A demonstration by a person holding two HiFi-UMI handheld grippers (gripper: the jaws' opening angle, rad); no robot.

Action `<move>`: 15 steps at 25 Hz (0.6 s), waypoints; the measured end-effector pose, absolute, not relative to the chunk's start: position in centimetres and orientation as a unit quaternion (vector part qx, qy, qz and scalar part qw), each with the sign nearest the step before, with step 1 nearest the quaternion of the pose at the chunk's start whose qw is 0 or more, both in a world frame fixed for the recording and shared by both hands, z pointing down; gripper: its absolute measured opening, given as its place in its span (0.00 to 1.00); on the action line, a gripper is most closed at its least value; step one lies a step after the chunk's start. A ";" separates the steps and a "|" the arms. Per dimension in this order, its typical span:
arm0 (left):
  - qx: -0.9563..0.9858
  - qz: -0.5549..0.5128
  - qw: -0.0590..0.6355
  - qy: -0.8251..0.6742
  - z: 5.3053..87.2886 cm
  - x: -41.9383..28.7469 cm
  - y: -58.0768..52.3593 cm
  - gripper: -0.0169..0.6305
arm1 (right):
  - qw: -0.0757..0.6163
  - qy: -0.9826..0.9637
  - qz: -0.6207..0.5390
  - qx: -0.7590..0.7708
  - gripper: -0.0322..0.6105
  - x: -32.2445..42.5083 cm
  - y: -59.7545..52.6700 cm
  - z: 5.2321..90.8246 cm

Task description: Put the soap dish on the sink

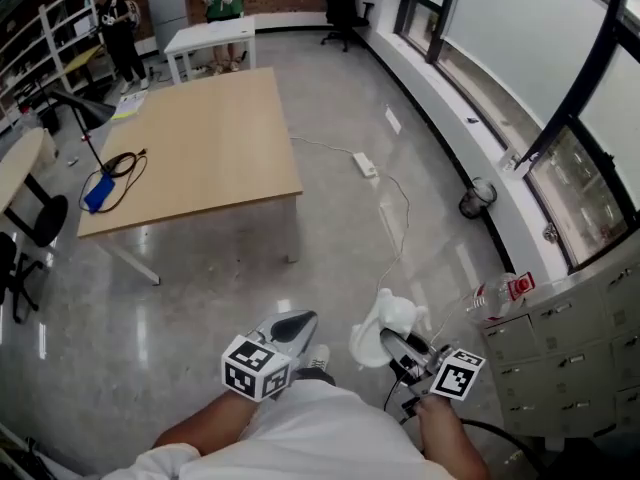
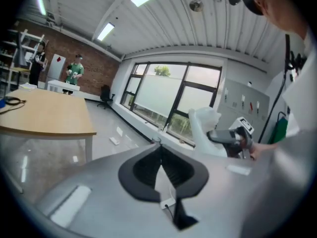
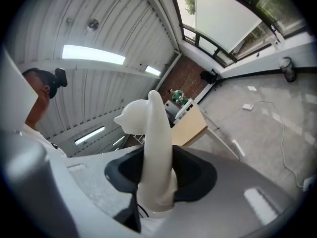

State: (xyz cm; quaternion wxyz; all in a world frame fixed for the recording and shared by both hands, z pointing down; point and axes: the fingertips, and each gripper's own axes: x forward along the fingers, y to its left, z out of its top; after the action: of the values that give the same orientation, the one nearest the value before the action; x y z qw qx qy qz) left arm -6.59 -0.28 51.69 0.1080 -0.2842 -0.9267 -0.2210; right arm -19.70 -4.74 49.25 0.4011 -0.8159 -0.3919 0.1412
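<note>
1. The soap dish, white and curved, is held in the right gripper. It is near the bottom of the head view, right of centre, above the grey floor.
2. In the right gripper view the fingers are clenched on the soap dish. It rises edge-on from between them, with a small pointed corner turned to the left.
3. The left gripper is just left of the right one, near the person's body.
4. In the left gripper view the fingers meet at their tips, clenched on nothing.
5. That same view catches the soap dish off to the right, gripped by the right gripper.
6. A wooden table stands farther off on the left. A blue thing and a black cable lie near its left edge.
7. A white power strip lies on the floor right of the table.
8. A grey cabinet with drawers stands at the near right below the windows, with a clear bottle on top.
9. At the far end are a small white table, two people and a black chair.
</note>
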 end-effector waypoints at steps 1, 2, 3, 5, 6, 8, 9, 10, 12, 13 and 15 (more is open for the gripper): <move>-0.275 -0.218 0.102 -0.931 51.2 -8.0 2.1 0.03 | 0.396 -0.397 0.140 -0.816 0.27 -20.7 -3.0 48.6; -0.265 -0.210 0.095 -0.936 50.6 -9.5 4.2 0.03 | 0.389 -0.401 0.140 -0.817 0.27 -21.6 -1.4 48.0; -0.254 -0.200 0.090 -0.942 49.8 -11.0 6.3 0.03 | 0.380 -0.406 0.139 -0.819 0.27 -22.5 0.0 47.3; -0.235 -0.187 0.079 -0.951 48.3 -13.8 10.2 0.03 | 0.361 -0.422 0.140 -0.820 0.27 -24.4 2.9 46.3; -0.226 -0.187 0.074 -0.953 47.7 -15.1 11.6 0.03 | 0.358 -0.430 0.144 -0.816 0.27 -25.3 4.1 46.1; -0.208 -0.192 0.077 -0.956 47.5 -16.8 13.2 0.03 | 0.368 -0.438 0.157 -0.805 0.28 -26.5 5.9 46.6; -0.203 -0.197 0.083 -0.955 48.0 -17.4 13.8 0.03 | 0.374 -0.439 0.159 -0.801 0.27 -26.9 6.7 47.1; -0.202 -0.204 0.091 -0.954 48.6 -17.8 14.5 0.03 | 0.380 -0.440 0.158 -0.799 0.27 -27.3 7.6 47.8; -0.208 -0.219 0.103 -0.948 50.2 -18.2 16.2 0.03 | 0.390 -0.435 0.157 -0.796 0.27 -28.1 9.9 48.9; -0.216 -0.226 0.109 -0.944 51.0 -18.4 17.3 0.03 | 0.396 -0.430 0.159 -0.796 0.27 -28.5 11.3 49.3; -0.236 -0.236 0.116 -0.936 52.1 -18.8 19.8 0.03 | 0.405 -0.416 0.163 -0.798 0.27 -29.4 14.3 50.0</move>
State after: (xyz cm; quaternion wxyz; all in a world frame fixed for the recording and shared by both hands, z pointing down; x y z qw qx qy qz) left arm -18.80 19.75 52.07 0.1164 -0.2358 -0.9356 -0.2357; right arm -29.44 14.29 50.04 0.4051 -0.7978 -0.4158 0.1628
